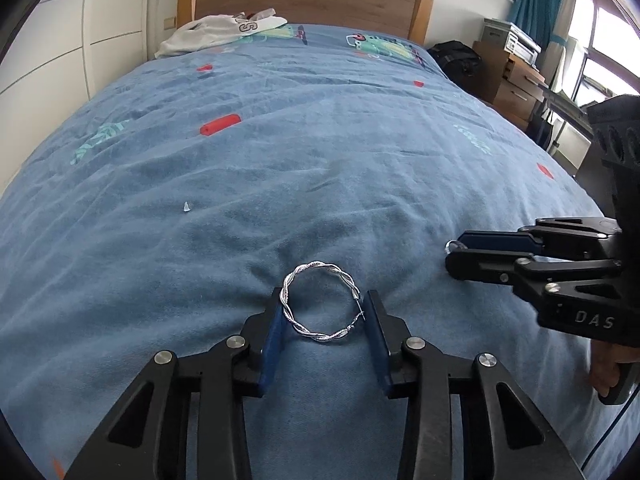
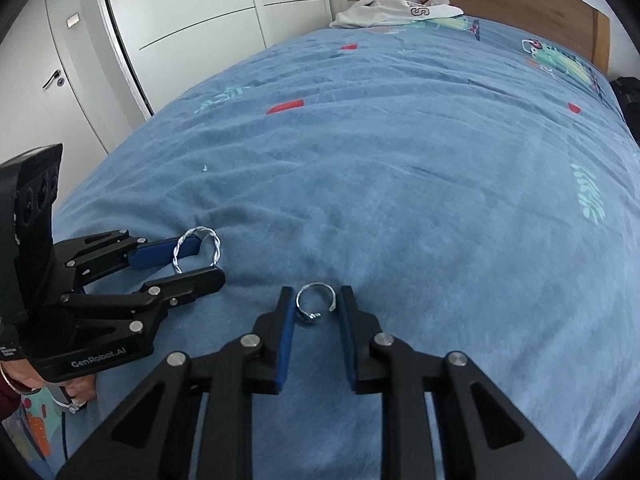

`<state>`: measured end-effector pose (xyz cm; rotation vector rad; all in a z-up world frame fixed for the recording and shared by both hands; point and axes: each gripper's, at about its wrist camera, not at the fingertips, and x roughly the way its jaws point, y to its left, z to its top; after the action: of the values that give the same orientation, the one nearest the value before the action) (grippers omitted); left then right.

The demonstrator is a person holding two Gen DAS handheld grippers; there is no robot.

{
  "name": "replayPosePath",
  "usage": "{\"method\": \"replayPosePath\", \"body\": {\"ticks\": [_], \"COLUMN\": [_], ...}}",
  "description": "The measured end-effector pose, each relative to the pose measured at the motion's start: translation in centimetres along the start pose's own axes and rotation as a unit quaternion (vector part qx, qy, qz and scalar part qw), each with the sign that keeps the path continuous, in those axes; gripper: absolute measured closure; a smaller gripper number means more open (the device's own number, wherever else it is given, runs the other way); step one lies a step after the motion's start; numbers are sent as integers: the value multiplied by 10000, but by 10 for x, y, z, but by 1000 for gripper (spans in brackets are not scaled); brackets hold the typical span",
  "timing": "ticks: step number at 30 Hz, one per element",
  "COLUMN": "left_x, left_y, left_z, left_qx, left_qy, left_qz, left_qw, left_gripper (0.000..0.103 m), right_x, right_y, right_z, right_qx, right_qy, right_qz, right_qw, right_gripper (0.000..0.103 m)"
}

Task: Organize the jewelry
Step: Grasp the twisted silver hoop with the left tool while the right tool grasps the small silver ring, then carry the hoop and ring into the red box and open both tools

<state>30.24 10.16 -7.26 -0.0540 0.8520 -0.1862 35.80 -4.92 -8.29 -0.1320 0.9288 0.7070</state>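
Your bed [image 1: 320,152] carries both pieces near its foot edge. Your left gripper [image 1: 325,312] has its fingers apart, the twisted silver hoop [image 1: 320,304] standing between them. Your right gripper [image 2: 315,308], just beside it, also has fingers apart, around the small open ring [image 2: 315,302].

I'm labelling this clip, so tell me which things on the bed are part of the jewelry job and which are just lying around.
Job:
twisted silver hoop between the left gripper fingers
small silver ring between the right gripper fingers

Lying about:
white shirt by the headboard
black bag beside the bed
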Motion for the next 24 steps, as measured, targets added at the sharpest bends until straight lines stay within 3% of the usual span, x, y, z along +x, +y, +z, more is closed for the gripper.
{"method": "replayPosePath", "body": {"ticks": [5,10,18,24], "left_x": [-21,-52,-89,-102], "left_y": [-12,-47,-140,-216], "left_z": [0,5,12,10], "left_qx": [82,292,706,935], "left_qy": [24,-39,-147,-144], "left_qz": [-57,-314,-948,-1440], "left_qw": [9999,9991,9929,9850], "left_gripper": [65,65,65,65], "right_x": [-38,-103,-228,-297], "right_y": [1,-13,-60,-100], "right_z": [-11,-36,-89,-139], "right_qx": [220,546,1061,1432], "right_qy": [-201,-448,-862,-919], "right_qz": [-55,-264,-992,-1527], "right_qw": [9995,9972,9856,9735], "right_gripper": [83,83,83,83]}}
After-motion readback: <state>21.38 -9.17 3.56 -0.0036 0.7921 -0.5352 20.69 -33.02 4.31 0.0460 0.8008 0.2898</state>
